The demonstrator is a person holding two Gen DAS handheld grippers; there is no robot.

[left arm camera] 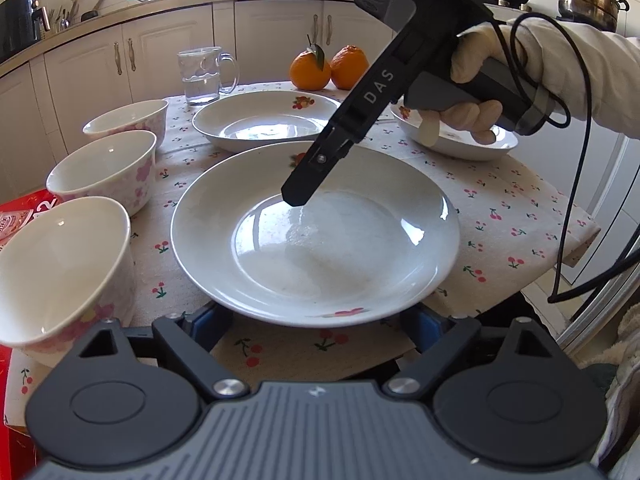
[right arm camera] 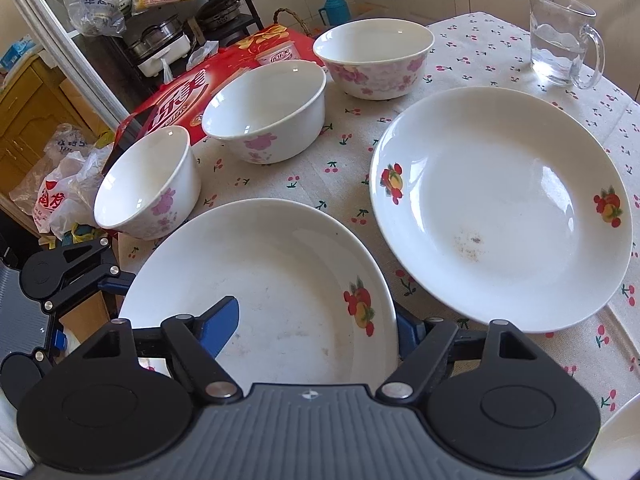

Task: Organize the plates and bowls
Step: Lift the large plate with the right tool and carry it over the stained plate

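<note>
The near plate (left arm camera: 316, 236) sits on the cherry-print tablecloth (left arm camera: 500, 208) at the table's front edge, at 6 o'clock in the left wrist view. The left gripper (left arm camera: 316, 322) has its blue-padded fingers spread wide, one on either side of the near rim, and they clamp nothing. The right gripper (left arm camera: 294, 196) reaches in from 1 o'clock, held in a gloved hand (left arm camera: 476, 80), its dark tip over the plate's well. In the right wrist view its blue fingers (right arm camera: 224, 320) straddle that same plate's rim (right arm camera: 256, 216), one above the inside and one beyond the edge; they stand apart, though whether the pads touch the china cannot be told. A second plate (left arm camera: 264, 120) lies at 12 o'clock behind the near one, and a third plate (left arm camera: 456, 140) lies at 1 o'clock, partly behind the hand. Three pink-flowered bowls run along the left side: the nearest bowl (left arm camera: 60, 276) at 8 o'clock, the middle bowl (left arm camera: 104, 168) at 9 o'clock, and the far bowl (left arm camera: 128, 120) at 10 o'clock, each standing upright and separate. A glass mug (left arm camera: 204, 76) holding water stands at 11 o'clock, and two oranges (left arm camera: 328, 68) rest at the far edge near 12 o'clock.
</note>
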